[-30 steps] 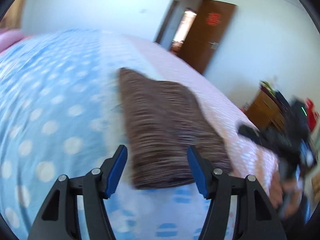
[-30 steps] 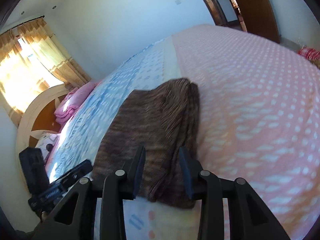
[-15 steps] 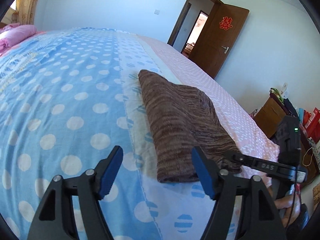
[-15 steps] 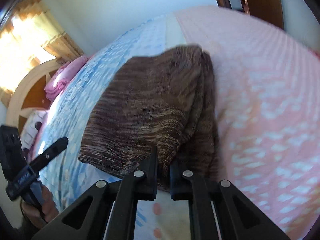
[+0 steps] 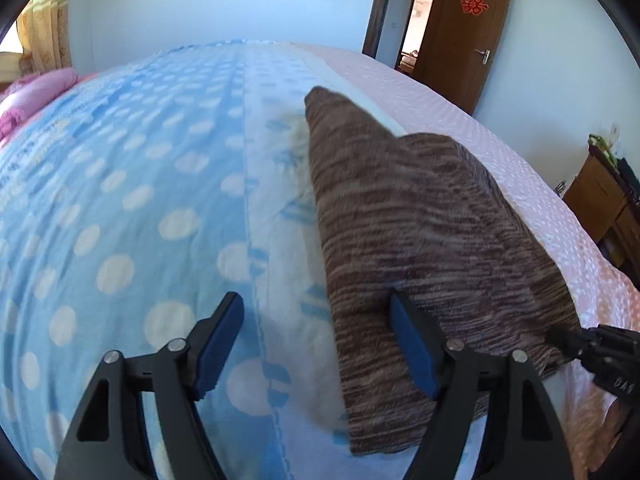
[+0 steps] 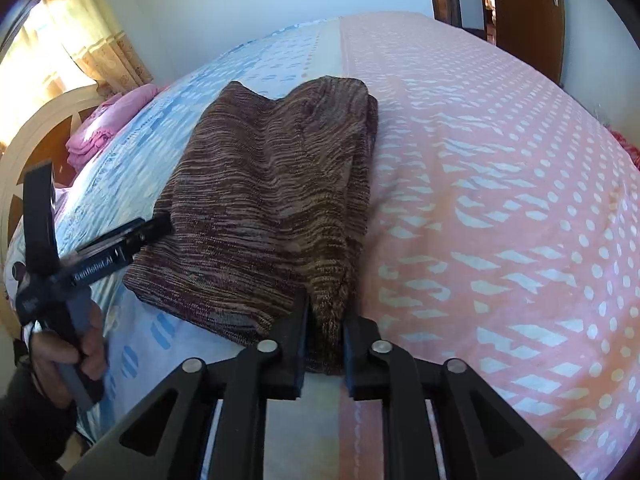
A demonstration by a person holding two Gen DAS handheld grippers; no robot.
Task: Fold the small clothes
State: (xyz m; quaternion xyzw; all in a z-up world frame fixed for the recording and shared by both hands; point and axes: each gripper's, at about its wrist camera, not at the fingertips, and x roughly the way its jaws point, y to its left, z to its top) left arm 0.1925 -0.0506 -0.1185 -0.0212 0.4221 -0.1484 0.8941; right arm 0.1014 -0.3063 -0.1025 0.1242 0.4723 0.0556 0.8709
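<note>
— Where is the garment?

— I see the folded brown striped knit garment lying on the bed, across the seam between the blue polka-dot cover and the pink patterned cover. Its near right corner is lifted off the bed.

— And my grippers?

— My right gripper has its jaws clamped on that near right corner of the knit. My left gripper has its jaws wide apart, holding nothing; its right blue pad sits on the garment's near left edge, the other over the blue cover.

— Anything else?

— Pink bedding far left by the headboard, a brown wooden door far right.
</note>
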